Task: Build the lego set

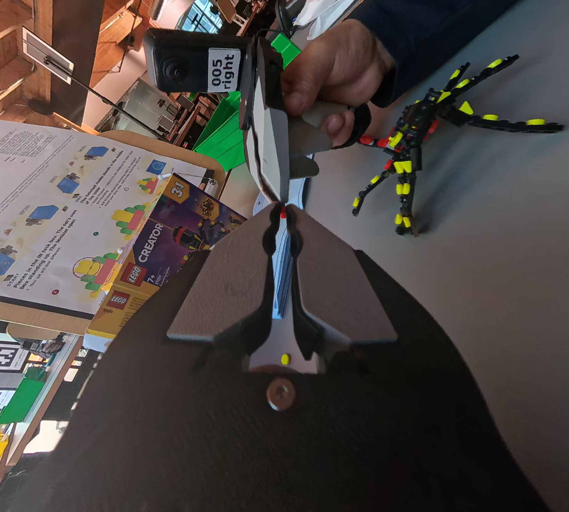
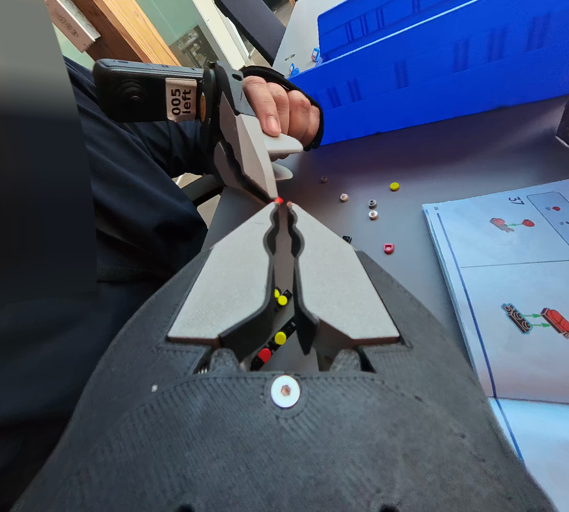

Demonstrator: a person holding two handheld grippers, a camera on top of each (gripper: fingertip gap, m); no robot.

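Observation:
My left gripper [image 1: 282,211] is shut on a tiny red piece [image 1: 283,213], which also shows at its tip in the right wrist view [image 2: 278,200]. My right gripper [image 2: 283,204] is nearly closed, with a small brown piece [image 2: 288,204] at its tip. The two gripper tips meet nose to nose just above the table; the right gripper [image 1: 281,200] comes in from above in the left wrist view. The black, yellow and red spider-like model [image 1: 406,143] stands on the grey table to the right. Part of it [image 2: 280,337] shows under my right gripper.
Loose small pieces lie on the table: a yellow round one [image 2: 394,186], tan studs [image 2: 344,197] and a red piece [image 2: 389,248]. The open booklet [image 2: 508,266] lies right, blue bins [image 2: 446,50] behind. The set's box [image 1: 172,238] and a printed sheet [image 1: 61,204] stand left. The tips of both grippers are at nearly the same place.

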